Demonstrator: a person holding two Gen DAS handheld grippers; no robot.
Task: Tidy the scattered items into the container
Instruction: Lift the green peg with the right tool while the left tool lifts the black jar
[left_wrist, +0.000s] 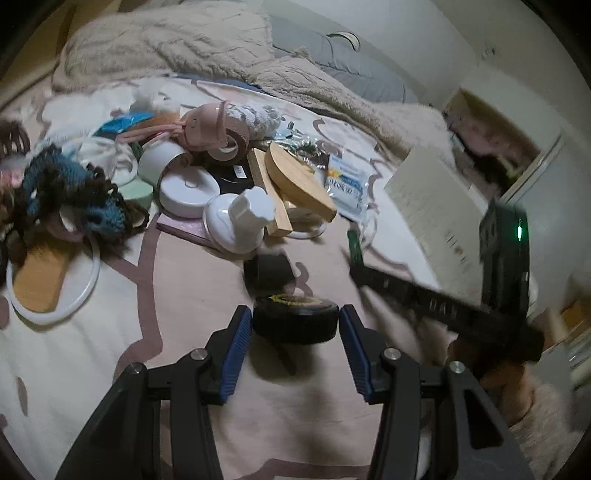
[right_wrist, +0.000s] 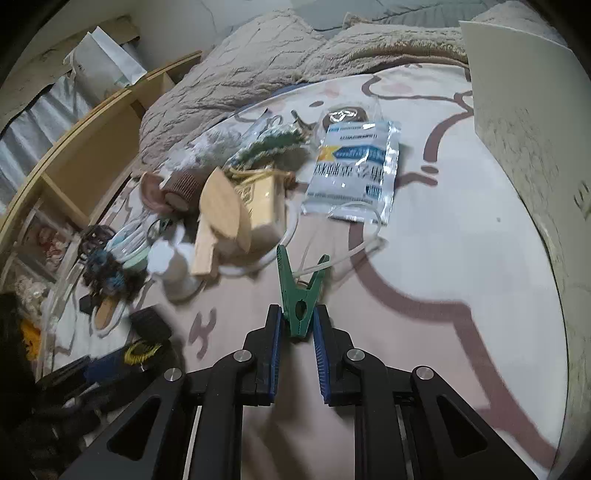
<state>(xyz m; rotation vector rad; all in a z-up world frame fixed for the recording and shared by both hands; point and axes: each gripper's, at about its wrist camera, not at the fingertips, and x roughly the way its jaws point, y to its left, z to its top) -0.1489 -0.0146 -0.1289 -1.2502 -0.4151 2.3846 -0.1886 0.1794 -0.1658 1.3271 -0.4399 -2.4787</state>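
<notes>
the left gripper (left_wrist: 295, 325) holds a black round tin (left_wrist: 295, 321) over the bed, the right gripper (right_wrist: 298, 325) pinches a green peg (right_wrist: 301, 291), so hold both tight and carry them slowly to the white box (right_wrist: 524, 140) nearby.

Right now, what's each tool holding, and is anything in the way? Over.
Left tool shut on black round tin. Right tool shut on green clothespin. Pile of scattered items ahead on bedspread. White box at right.
</notes>
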